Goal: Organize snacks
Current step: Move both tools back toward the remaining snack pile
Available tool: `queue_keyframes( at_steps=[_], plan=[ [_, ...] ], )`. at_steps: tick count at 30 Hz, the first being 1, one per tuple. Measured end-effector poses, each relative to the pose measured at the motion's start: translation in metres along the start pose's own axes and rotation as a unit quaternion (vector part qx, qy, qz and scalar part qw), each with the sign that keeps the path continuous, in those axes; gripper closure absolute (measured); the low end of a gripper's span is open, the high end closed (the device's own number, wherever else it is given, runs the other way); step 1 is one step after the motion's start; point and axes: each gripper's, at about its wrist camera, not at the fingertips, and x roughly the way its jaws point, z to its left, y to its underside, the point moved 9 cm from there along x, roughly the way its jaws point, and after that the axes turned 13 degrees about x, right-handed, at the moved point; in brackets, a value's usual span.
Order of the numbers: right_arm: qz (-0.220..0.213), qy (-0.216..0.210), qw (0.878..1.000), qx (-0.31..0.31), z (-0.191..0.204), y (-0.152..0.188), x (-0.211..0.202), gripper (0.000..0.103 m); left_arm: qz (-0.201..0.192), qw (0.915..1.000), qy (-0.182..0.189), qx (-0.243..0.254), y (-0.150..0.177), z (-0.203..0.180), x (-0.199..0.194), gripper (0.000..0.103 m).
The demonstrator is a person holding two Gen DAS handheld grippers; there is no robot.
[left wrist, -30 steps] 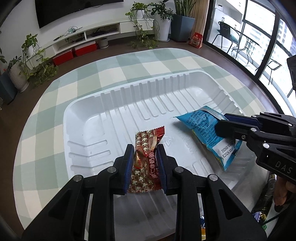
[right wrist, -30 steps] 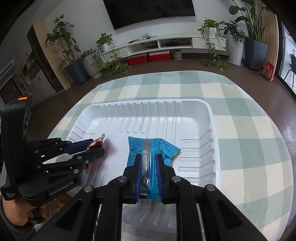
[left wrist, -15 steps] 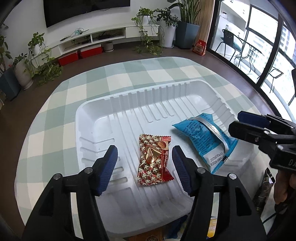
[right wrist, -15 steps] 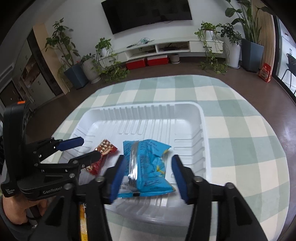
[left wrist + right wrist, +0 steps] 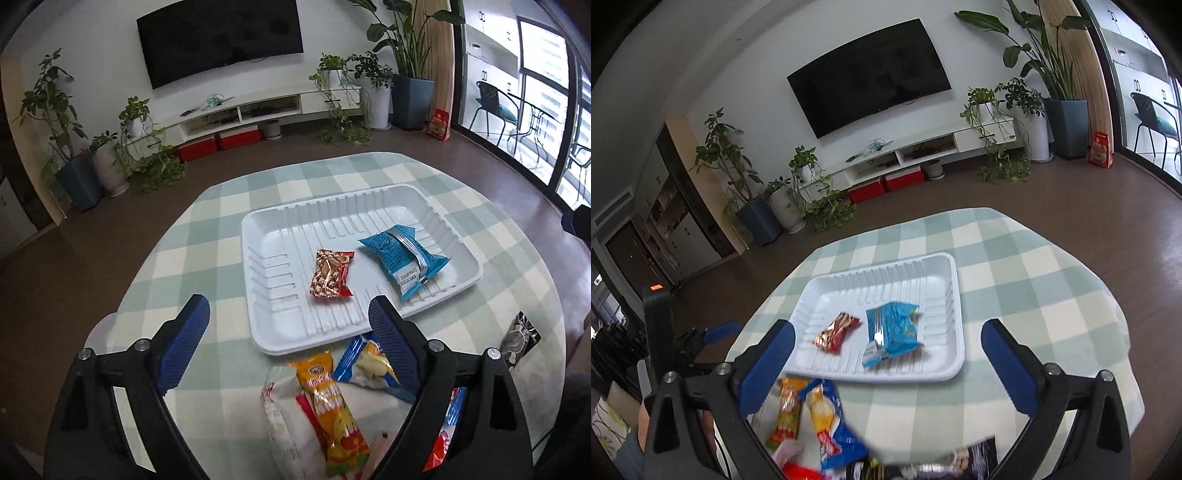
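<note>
White ribbed plastic tray (image 5: 258, 236) on round green-and-white checked tablecloth (image 5: 332, 170). Tray holds two items, side by side, apart: red-and-gold patterned candy wrapper (image 5: 330, 273) and blue crinkled snack packet (image 5: 404, 256) with silver seam.

Left gripper (image 5: 288, 325): jaws opening, nothing between them; it sits at the tray's near edge, both snacks beyond the fingertips.

Right gripper (image 5: 886, 343): jaws opening, wide apart, gripping nothing.

Loose pile near side of tray: orange snack bar wrapper (image 5: 332, 402), blue-and-white packet (image 5: 364, 365), black packet (image 5: 519, 339).
</note>
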Motion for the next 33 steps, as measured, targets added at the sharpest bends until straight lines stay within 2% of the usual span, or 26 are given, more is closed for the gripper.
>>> queue_keyframes(
  at_steps=[3, 6, 8, 12, 17, 20, 23, 26, 29, 33],
  plan=[
    [0.025, -0.004, 1.0, -0.003, 0.0, 0.024, -0.015, 0.0, -0.001, 0.9999, -0.007, -0.008, 0.018, -0.006, -0.026, 0.013],
    [0.06, 0.016, 0.998, 0.012, -0.011, 0.048, -0.02, 0.0, 0.006, 0.9998, -0.005, -0.021, 0.038, -0.011, -0.044, 0.013],
    [0.079, 0.025, 0.996, 0.036, -0.021, 0.065, -0.025, 0.001, 0.013, 0.9996, -0.004, -0.027, 0.054, -0.014, -0.054, 0.013],
    [0.11, 0.012, 0.99, 0.091, -0.036, 0.096, -0.041, 0.005, 0.028, 0.9984, -0.002, -0.049, 0.1, -0.015, -0.072, 0.013],
    [0.145, -0.013, 0.977, 0.153, -0.05, 0.139, -0.056, 0.005, 0.055, 0.9935, 0.035, -0.093, 0.167, -0.019, -0.083, 0.013],
    [0.148, -0.037, 0.966, 0.211, -0.053, 0.163, -0.065, 0.006, 0.073, 0.9907, 0.06, -0.098, 0.198, -0.031, -0.083, 0.013],
    [0.149, -0.037, 0.968, 0.198, -0.039, 0.181, -0.069, 0.006, 0.075, 0.99, 0.082, -0.087, 0.208, -0.046, -0.081, 0.013],
    [0.163, -0.059, 0.962, 0.209, -0.021, 0.198, -0.07, 0.006, 0.06, 0.9898, 0.101, -0.081, 0.198, -0.053, -0.084, 0.013],
    [0.205, -0.094, 0.956, 0.186, 0.005, 0.215, -0.069, 0.005, 0.047, 0.989, 0.116, -0.08, 0.182, -0.055, -0.083, 0.014],
    [0.199, -0.084, 0.966, 0.14, 0.018, 0.215, -0.069, 0.018, 0.049, 0.9885, 0.112, -0.088, 0.16, -0.043, -0.069, 0.014]
  ],
)
